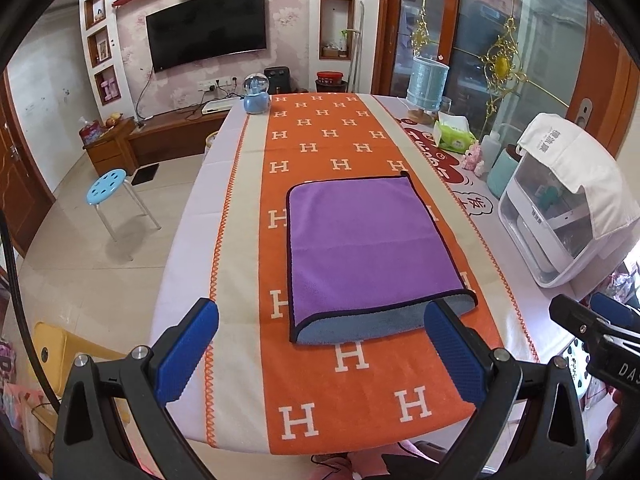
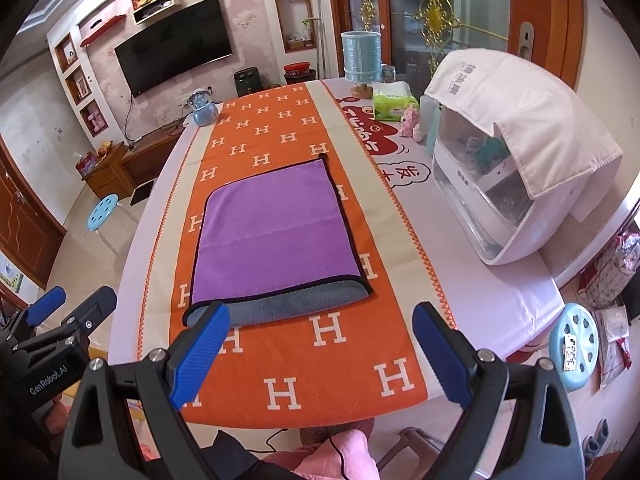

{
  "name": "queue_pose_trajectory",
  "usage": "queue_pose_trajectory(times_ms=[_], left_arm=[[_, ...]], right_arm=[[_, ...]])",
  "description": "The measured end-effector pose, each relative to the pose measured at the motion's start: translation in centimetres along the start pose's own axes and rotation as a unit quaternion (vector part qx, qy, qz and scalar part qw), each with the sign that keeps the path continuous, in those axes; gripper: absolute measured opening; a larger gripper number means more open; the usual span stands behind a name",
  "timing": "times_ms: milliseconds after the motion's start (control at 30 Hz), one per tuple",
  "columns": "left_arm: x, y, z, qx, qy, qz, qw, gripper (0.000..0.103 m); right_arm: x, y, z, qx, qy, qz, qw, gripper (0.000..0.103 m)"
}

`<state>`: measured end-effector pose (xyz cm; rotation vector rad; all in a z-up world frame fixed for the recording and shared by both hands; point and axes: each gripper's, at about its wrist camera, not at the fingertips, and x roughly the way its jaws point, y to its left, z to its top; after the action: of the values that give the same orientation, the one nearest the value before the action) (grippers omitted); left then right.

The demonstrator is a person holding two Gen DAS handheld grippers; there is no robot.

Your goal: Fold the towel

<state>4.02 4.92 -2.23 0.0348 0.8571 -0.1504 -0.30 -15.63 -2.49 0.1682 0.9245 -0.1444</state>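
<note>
A purple towel (image 1: 360, 240) with a dark edge lies folded over on the orange H-pattern runner (image 1: 348, 376); its grey-blue underside shows along the near fold. It also shows in the right wrist view (image 2: 272, 232). My left gripper (image 1: 320, 344) is open and empty, hovering just in front of the towel's near edge, its right finger (image 1: 452, 348) overlapping the near right corner. My right gripper (image 2: 320, 352) is open and empty, in front of the near edge, its left finger (image 2: 200, 356) over the near left corner. Each gripper shows at the other view's edge.
A white appliance (image 2: 512, 184) under a white cloth stands at the table's right side. A tissue pack (image 2: 394, 104), a blue cylinder (image 2: 362, 58) and small bottles stand at the far right. A blue globe ornament (image 1: 256, 96) sits at the far end. Blue stools (image 1: 108, 188) stand beside the table.
</note>
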Motion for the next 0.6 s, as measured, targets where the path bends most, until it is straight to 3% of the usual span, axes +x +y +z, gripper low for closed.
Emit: queue_pose_trajectory(times_ms=[600], left_arm=[[3.9,0.9,0.9,0.018,-0.015,-0.024,0.9994,0.102]], right_arm=[[5.8,-3.3,1.5,-0.052,0.001,0.048,0.998,0.093]])
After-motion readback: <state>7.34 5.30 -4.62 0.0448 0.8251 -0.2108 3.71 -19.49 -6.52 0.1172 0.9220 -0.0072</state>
